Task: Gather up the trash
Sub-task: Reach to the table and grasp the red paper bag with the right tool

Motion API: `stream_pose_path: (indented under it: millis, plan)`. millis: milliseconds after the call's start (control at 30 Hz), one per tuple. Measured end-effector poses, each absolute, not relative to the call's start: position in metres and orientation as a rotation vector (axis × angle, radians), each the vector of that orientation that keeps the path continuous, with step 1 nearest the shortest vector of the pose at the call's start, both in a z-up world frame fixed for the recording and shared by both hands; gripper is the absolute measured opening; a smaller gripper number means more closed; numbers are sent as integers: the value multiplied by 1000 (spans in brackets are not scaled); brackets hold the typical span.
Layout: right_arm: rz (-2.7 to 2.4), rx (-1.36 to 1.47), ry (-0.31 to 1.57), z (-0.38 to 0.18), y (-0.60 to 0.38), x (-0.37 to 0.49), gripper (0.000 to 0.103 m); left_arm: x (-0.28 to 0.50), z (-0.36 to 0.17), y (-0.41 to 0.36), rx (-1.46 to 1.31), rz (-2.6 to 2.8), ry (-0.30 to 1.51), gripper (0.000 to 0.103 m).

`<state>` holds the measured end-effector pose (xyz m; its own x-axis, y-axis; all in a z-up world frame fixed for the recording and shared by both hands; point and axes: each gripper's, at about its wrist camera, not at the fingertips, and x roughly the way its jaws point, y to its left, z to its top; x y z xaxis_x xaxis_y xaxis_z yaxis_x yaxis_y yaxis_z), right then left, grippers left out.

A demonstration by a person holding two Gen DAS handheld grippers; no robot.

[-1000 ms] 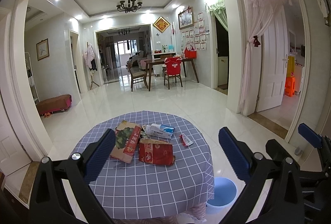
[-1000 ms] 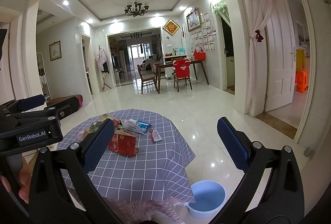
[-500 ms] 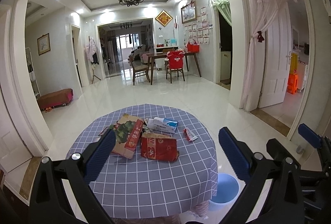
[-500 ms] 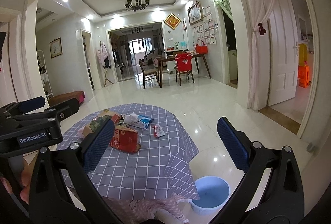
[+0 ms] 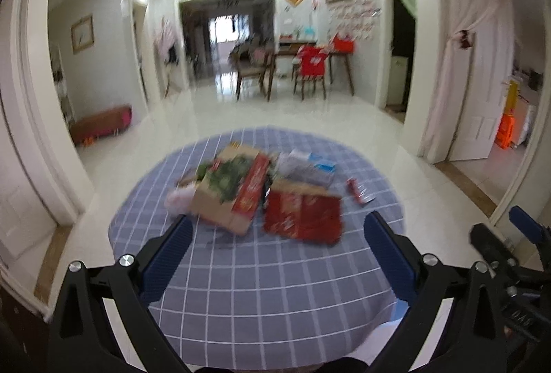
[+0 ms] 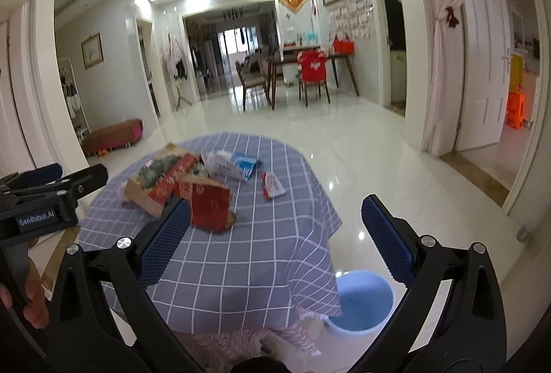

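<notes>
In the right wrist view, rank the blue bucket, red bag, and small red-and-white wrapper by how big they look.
1. blue bucket, though it sits nearest the camera and is partly hidden by the tablecloth
2. red bag
3. red-and-white wrapper

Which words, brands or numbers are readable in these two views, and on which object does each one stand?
"GenRobot.AI": white letters on the black body of the left gripper, in the right wrist view.

Red paper bag: a round mark, too blurred to read.

Brown carton with red strip: white print, too blurred.

White and blue crumpled packet: print too small.

Small red and white wrapper: unreadable.

Papers on the far wall: too small.
</notes>
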<state>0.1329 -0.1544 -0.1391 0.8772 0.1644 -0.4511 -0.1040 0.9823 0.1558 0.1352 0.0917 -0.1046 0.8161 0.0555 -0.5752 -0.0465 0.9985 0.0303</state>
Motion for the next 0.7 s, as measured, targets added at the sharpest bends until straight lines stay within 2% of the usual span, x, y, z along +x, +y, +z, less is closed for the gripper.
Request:
stream_pose_path:
  millis: [333,700]
  plan:
    - [213,136,644,-201,-112,222,97,200,-163,155,-133,69,781,98]
    - [408,202,755,-244,-60,321,97,247,-195,185,-224,62,807,98]
